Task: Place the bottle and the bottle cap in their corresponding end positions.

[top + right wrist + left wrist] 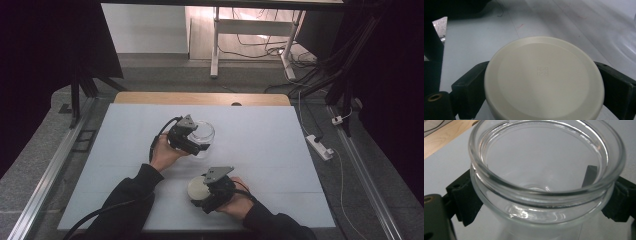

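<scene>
Glass jar (544,182) is sitting open and empty near the middle of the table (280,150), a bit toward the far edge, and the left gripper (196,142) is clamping it just under the rim, one black jaw pressing on each side of the neck as the left gripper view is showing. Closer to the near edge, the right gripper (200,192) is holding a round cream lid (544,80) by its rim, jaws closed on opposite sides, flat top facing up. From the high view the lid (198,187) is sitting well apart from the jar (202,132), so I'm reading this as the bit where the two pieces are apart and each one is gripped; I can't tell whether the lid is going on or has come off, but capping looks like the likelier job. If that's it, the next move is asking the right hand (235,202) to carry the lid up and over toward the far edge, keep it level, centre it over the mouth, then lower and twist or press while the left hand (165,155) is keeping the jar from spinning or tipping. Glass is slick, so that grip needs to be staying firm. Count-wise: one jar, one lid, two grippers, two hands, one pale table mat, plus a strip of wooden table edge (200,98) peeking out at the far side.
</scene>
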Available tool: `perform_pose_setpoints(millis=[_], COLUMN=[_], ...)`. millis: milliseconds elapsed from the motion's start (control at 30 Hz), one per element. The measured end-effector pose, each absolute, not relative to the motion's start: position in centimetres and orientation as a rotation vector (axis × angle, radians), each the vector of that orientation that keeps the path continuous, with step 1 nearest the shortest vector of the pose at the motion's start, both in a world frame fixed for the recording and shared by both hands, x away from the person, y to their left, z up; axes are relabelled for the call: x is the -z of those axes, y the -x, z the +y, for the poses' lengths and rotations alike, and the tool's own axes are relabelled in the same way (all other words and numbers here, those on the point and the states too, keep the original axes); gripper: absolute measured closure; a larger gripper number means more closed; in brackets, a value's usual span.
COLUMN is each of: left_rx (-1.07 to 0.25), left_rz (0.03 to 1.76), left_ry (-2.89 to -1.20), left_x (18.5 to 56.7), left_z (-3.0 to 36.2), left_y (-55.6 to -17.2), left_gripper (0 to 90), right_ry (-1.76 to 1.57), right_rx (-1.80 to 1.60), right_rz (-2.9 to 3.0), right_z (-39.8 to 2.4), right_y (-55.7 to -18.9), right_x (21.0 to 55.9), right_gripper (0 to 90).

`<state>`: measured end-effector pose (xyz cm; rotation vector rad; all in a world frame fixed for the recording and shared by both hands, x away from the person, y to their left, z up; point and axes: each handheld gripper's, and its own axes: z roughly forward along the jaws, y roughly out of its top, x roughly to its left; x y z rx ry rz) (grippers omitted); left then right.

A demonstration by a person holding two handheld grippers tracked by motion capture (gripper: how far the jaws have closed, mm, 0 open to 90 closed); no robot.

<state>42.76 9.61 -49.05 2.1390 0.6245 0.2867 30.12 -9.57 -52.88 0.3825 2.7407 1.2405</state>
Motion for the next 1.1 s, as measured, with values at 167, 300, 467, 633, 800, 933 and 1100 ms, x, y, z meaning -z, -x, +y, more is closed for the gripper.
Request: perform_pose_setpoints(millis=[167,300,467,633,800,933,1100], left_rx=[-0.281,-0.278,-0.286,-0.294,-0.281,-0.265,-0.270], left_rz=[0.627,0.625,0.623,0.619,0.611,0.617,0.628], left_ry=[-2.136,-2.141,-2.147,-2.157,-2.170,-2.184,-2.183], left_x=[49.5,49.9,50.2,50.6,50.6,50.5,50.5], left_z=[9.6,9.4,9.3,9.3,9.4,9.6,9.7], left_y=[-43.0,-43.1,-43.1,-43.2,-43.4,-43.4,-43.3], left_gripper=[7.6,7.6,7.6,7.6,7.4,7.1,6.8], right_ry=[-0.385,-0.382,-0.375,-0.371,-0.373,-0.387,-0.396], right_rx=[-1.227,-1.209,-1.188,-1.151,-1.116,-1.109,-1.110], right_rz=[2.739,2.741,2.744,2.764,2.772,2.772,2.769], right_z=[-9.4,-9.4,-9.3,-9.1,-8.9,-8.9,-8.9], right_y=[-30.5,-30.8,-30.9,-31.1,-31.1,-31.1,-31.1], right_x=[53.4,53.9,53.9,54.1,54.2,54.1,54.1], right_gripper=[7.1,7.1,7.0,6.9,6.6,6.6,6.5])
